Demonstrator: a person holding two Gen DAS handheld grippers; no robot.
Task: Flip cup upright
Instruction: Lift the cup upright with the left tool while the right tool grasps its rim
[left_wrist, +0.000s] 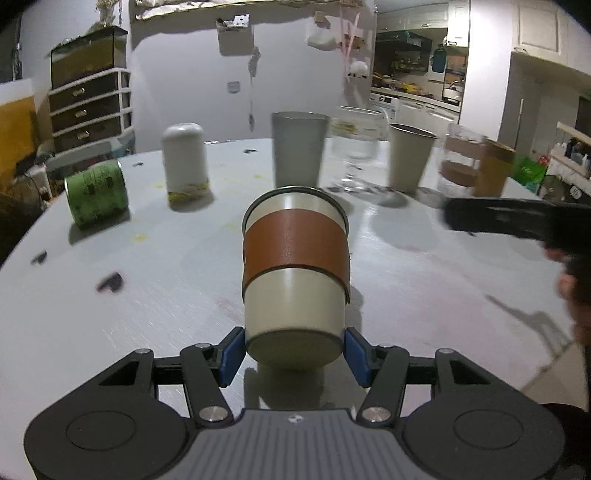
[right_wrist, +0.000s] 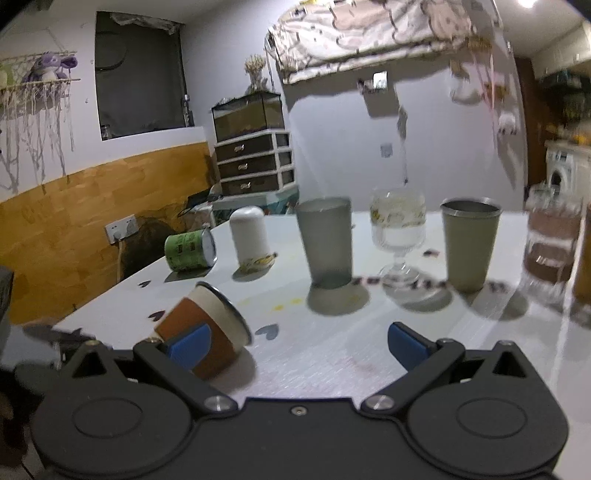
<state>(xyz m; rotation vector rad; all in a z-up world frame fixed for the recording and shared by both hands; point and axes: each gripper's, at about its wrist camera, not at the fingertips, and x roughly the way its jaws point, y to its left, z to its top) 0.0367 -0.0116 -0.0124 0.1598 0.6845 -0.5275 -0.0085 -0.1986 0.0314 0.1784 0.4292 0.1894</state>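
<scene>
1. Blue pads of the left claw (left_wrist: 293, 354) press both sides of the cup (left_wrist: 293, 273) near its base; the cup lies tilted, rim pointing away toward 12 o'clock, over the desk (left_wrist: 147, 295).
2. From the right wrist, the right claw (right_wrist: 297, 341) stands wide with nothing between its pads; the cup sits at its 9 o'clock.
3. Upright behind the cup: grey tumbler (left_wrist: 299, 151) at 12 o'clock, goblet (left_wrist: 356, 147) and beige cup (left_wrist: 410, 158) toward 1 o'clock.
4. White jar (left_wrist: 184, 162) and a tipped green can (left_wrist: 96, 194) lie toward 10 o'clock.
</scene>
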